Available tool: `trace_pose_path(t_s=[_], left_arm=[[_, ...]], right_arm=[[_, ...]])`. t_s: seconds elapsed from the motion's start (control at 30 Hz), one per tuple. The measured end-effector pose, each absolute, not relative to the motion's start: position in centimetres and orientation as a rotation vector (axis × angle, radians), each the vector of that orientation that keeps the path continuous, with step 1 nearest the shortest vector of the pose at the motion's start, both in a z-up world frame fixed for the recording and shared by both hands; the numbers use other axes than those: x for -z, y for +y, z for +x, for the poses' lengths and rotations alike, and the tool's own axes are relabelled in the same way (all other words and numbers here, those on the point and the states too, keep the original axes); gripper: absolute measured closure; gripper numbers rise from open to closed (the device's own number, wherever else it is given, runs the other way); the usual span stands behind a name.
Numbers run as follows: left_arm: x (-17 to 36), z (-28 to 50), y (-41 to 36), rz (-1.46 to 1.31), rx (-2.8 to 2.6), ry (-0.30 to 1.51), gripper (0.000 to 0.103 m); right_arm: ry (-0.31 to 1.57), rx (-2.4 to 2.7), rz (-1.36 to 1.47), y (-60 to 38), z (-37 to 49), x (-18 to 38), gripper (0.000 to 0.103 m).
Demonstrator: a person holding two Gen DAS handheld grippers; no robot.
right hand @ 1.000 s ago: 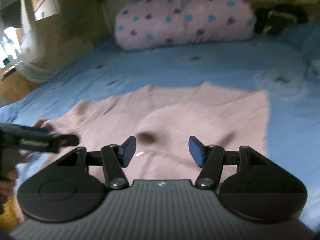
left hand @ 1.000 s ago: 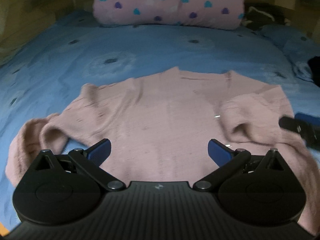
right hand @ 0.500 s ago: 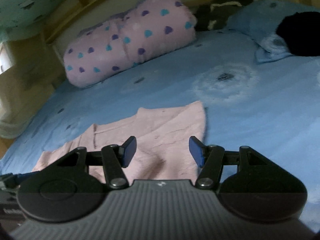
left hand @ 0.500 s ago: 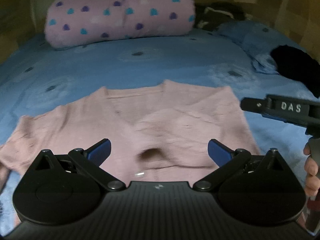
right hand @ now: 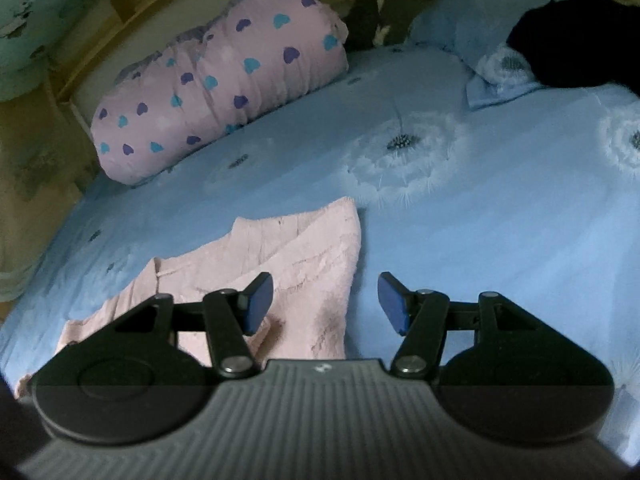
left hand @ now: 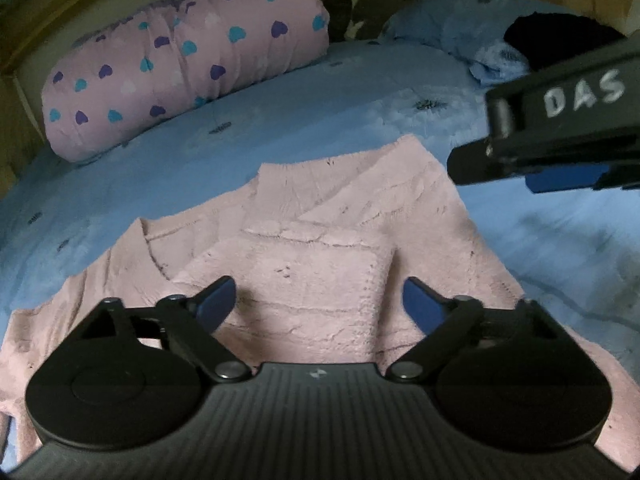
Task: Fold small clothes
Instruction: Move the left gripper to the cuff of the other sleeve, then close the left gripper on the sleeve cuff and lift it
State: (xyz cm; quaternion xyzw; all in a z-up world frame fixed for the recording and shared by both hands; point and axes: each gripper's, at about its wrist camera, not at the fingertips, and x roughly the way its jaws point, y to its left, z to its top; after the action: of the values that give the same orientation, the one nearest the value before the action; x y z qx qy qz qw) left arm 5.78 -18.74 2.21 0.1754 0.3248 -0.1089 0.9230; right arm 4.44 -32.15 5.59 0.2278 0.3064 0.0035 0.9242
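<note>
A pink knit sweater (left hand: 320,264) lies flat on the blue bedspread, its right sleeve folded across the chest. My left gripper (left hand: 318,302) is open and empty, hovering over the sweater's middle. My right gripper (right hand: 326,304) is open and empty, over the sweater's right edge (right hand: 320,264). The right gripper also shows in the left wrist view (left hand: 560,176) as a black bar marked DAS, above the bedspread to the right of the sweater.
A pink bolster with heart prints (left hand: 184,68) lies at the head of the bed (left hand: 360,120). A blue pillow (right hand: 472,40) and a black garment (right hand: 576,40) lie at the far right. Dark clothing (left hand: 372,4) sits behind the bolster.
The right sleeve has been folded onto the chest and let go. Both grippers have moved to the right, and the right gripper has drawn off to the sweater's right edge.
</note>
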Motion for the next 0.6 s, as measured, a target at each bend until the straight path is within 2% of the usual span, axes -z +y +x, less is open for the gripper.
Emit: trace_pose_path(t_s=[0.07,0.1,0.23,0.33,0.6], left_arm=[[-1.6,6.3,-18.5,0.350,0.219,0.673,0.031],[-1.4,6.3,-18.4,0.346,0.218,0.669,0.035],[-2.1,5.8,-17.5,0.312,0.249,0.624,0.076],[-3.5,5.2,-15.9,0.244,0.254,0.600,0.081],[-7.5,5.5,-8.4,0.131,0.097,0.526,0.081]], right_arm=[[0.629,-0.011,0.464,-32.0,4.4,-5.6,0.042],[0.628,-0.013,0.463,-32.0,4.4,-5.7,0.042],[0.626,-0.011,0.467,-32.0,4.3,-5.7,0.042],[0.631,-0.012,0.463,-32.0,4.4,-5.6,0.042],[0.642,-0.022,0.435,-31.5,4.5,-5.4,0.042]])
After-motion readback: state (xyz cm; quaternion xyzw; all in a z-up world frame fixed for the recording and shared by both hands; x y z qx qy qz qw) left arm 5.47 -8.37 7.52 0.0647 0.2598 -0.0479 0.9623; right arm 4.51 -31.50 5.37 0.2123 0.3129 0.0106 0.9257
